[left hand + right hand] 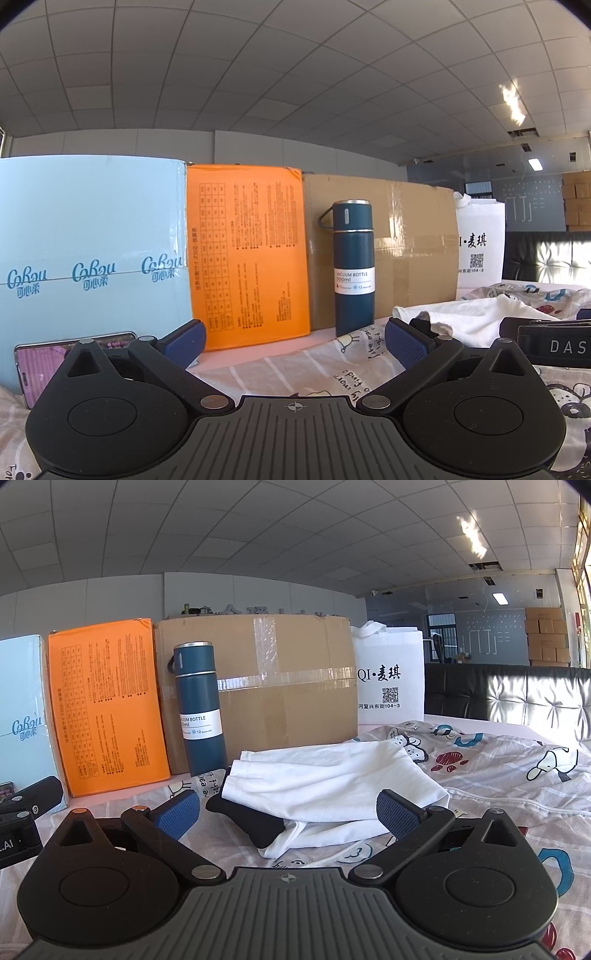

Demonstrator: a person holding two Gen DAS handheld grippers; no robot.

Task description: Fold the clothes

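Black linkage arms with blue ribbed pads fill the bottom of each wrist view. On the left gripper (293,341) the jaws stand wide apart with nothing between them, low over a cartoon-printed bedsheet (295,369). On the right gripper (288,814) the jaws are likewise spread wide and hold nothing; between and just beyond its pads lies a white cotton garment (325,786), loosely bunched, with a black cloth piece (247,818) poking out from under its near-left edge. In the left view the same white garment (476,317) lies to the right, beside the other gripper's black body.

Along the back of the bed stands a row: a pale blue tissue carton (88,251) at far left, a flat orange printed box (247,254) next to it, then a taped brown cardboard box (273,679), and a white paper bag with black lettering (391,679). A dark teal vacuum bottle with a white label (201,709) stands upright in front of the cardboard box. A smartphone with a lit screen (40,354) leans against the blue carton.
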